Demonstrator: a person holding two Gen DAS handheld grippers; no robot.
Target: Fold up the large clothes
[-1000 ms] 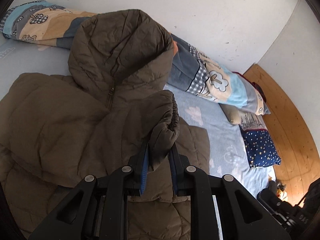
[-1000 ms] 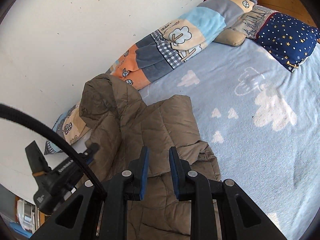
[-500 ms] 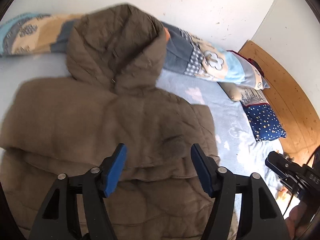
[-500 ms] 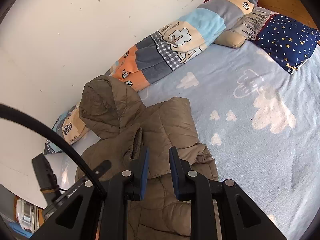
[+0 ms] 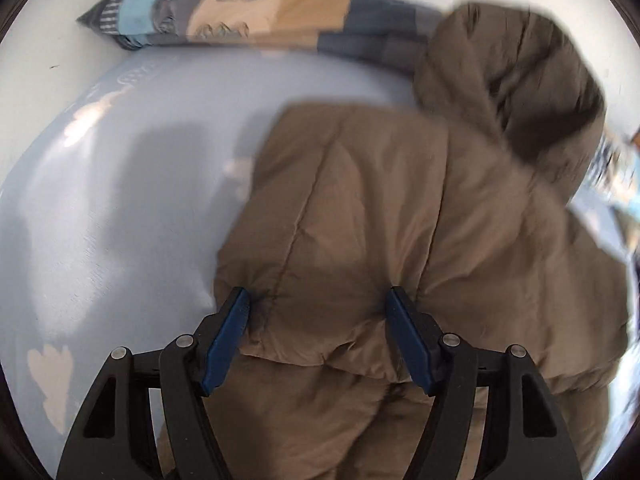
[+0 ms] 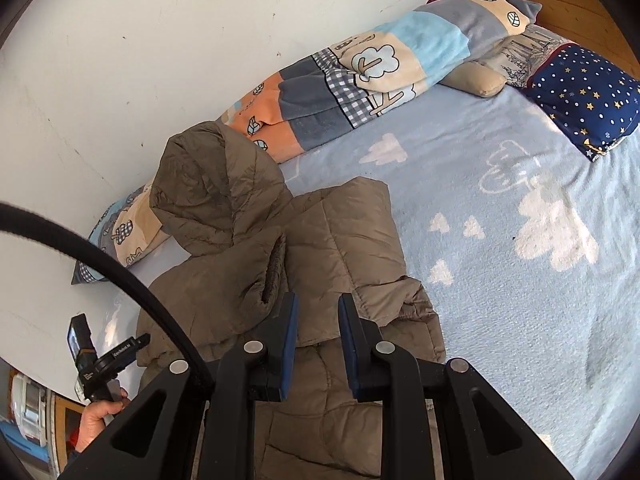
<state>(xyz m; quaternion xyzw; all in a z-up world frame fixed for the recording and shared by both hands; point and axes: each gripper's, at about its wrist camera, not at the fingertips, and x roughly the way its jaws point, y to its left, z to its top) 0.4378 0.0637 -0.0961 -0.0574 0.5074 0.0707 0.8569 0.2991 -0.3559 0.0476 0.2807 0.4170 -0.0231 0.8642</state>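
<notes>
Jacket: my brown puffer jacket (image 6: 320, 264) lies flat on the blue bed (image 6: 520, 320), hood (image 6: 208, 192) toward the far wall, one sleeve (image 6: 260, 276) already laid across the chest.

Bedding: rolled patchwork blanket (image 6: 360, 76) sits along the far side by the wall, just behind the hood; starry pillow (image 6: 584, 96) is far right, well apart from the jacket.

Left hand-held gripper (image 5: 316, 336): jaws have just been opening and now stand spread. The view is blurred, but I read the pads as straddling a bulge of the jacket's left shoulder without pinching it.

Right hand-held gripper (image 6: 318, 340): jaws nearly pressed together, nothing between them; it hovers over the jacket's middle, near the folded sleeve's cuff.

Step in hand: I judge the sleeve fold-in as done on one side, and the left tool as released and lining up for a new hold.

Next move: I expect to need a firm pinch on the left side panel or the hem, then a fold inward or upward. The padding is thick and springy, so I'd bite deep and lay it flat.
</notes>
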